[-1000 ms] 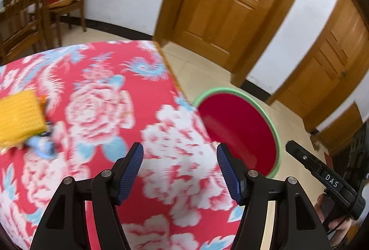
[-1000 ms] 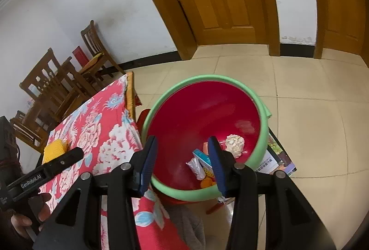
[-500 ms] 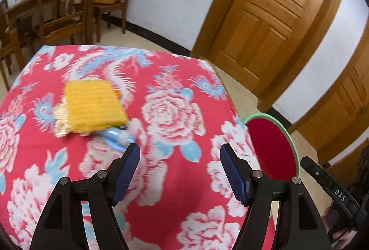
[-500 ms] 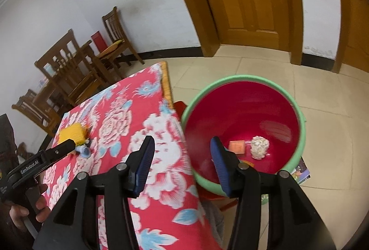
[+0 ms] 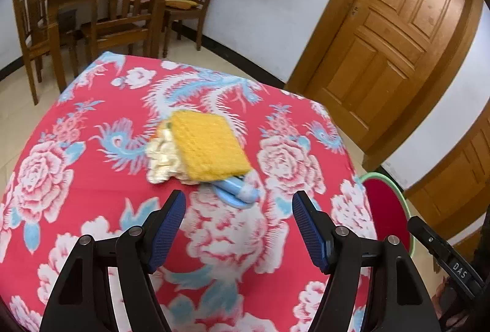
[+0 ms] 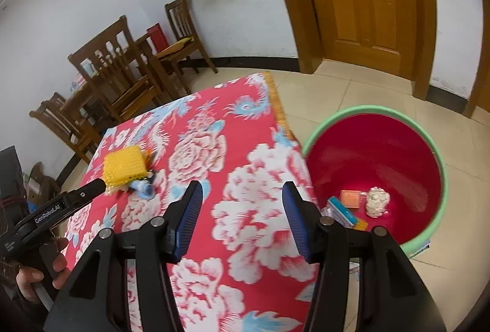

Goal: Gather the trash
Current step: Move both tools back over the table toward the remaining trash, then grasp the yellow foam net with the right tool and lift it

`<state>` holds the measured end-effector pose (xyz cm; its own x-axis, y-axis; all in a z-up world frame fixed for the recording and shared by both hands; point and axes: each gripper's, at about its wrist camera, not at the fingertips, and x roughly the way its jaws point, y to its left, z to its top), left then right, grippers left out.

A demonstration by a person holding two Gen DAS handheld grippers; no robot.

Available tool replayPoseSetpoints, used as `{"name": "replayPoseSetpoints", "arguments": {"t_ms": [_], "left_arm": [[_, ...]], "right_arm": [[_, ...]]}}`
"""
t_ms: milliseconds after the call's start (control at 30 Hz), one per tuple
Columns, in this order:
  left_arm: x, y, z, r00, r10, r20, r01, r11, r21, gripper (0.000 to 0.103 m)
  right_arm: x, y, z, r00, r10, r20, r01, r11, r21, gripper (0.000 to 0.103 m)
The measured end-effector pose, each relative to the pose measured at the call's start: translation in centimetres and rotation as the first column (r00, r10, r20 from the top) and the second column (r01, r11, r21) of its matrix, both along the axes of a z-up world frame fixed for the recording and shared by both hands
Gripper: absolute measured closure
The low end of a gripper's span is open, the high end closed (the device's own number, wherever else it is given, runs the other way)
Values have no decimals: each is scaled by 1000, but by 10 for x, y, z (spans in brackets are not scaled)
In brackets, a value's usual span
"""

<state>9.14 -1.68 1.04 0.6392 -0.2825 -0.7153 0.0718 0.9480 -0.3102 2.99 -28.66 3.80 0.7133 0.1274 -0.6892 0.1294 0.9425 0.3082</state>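
left gripper low centre of its own view, jaws apart, nothing between them, only tablecloth showing through the gap. right gripper the same in its view: jaws apart and just been opening, empty, over the near right part of the table.

remaining trash sits in one small heap, centre of the left view: yellow waffle-textured piece on top, crumpled white wad touching its left side, blue wrapper poking out below it, just above the left jaws. in the right view the same heap is at middle left, near the tip of the left gripper's finger.

red basin with green rim stands on the floor off the table's right edge, right side of the right view; it already holds a white wad, an orange packet and a blue-edged one.

risks, as judgement:
- three pieces overlap, so a bite on the blue wrapper may drag the yellow piece or shed the wad.
- thin wrapper lies flat on soft cloth; jaws could pinch the tablecloth with it and pull the cloth.
- carry to the basin crosses the table edge; a loose grip drops things on the floor tiles short of the rim.
- both grippers are heading into the same patch, so they may bump each other.
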Motion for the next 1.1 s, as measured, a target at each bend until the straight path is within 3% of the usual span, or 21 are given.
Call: {"name": "replayPoseSetpoints", "arguments": {"t_ms": [1100], "left_arm": [[21, 82, -33, 984, 173, -46, -174, 984, -25, 30]], "right_arm": [[92, 135, -5, 962, 270, -36, -272, 961, -56, 44]]}}
